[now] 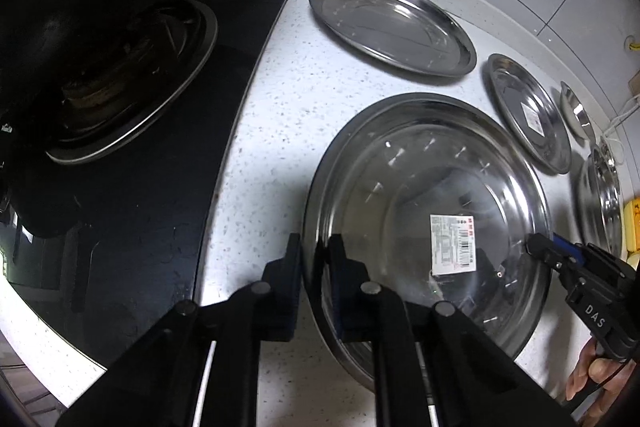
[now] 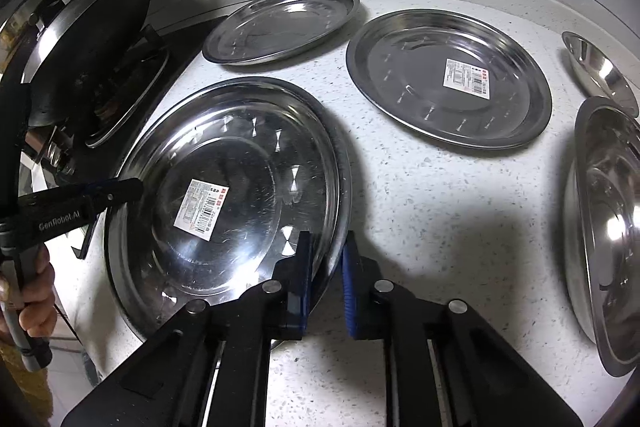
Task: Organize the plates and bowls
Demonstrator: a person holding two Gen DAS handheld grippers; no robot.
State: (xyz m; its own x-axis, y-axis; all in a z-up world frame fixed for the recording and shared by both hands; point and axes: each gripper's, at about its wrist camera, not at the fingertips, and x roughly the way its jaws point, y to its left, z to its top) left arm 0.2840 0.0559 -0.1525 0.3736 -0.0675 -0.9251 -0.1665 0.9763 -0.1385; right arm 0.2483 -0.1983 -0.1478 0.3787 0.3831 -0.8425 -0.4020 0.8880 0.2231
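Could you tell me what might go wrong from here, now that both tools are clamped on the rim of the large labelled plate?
1. The left tool and right tool pinch only the thin, slick rim of the large plate on opposite sides; uneven lifting could let it slip or tilt.
2. The stove and black wok sit close on one side; a swing that way may hit them.
3. The second labelled plate lies nearby and could be knocked.
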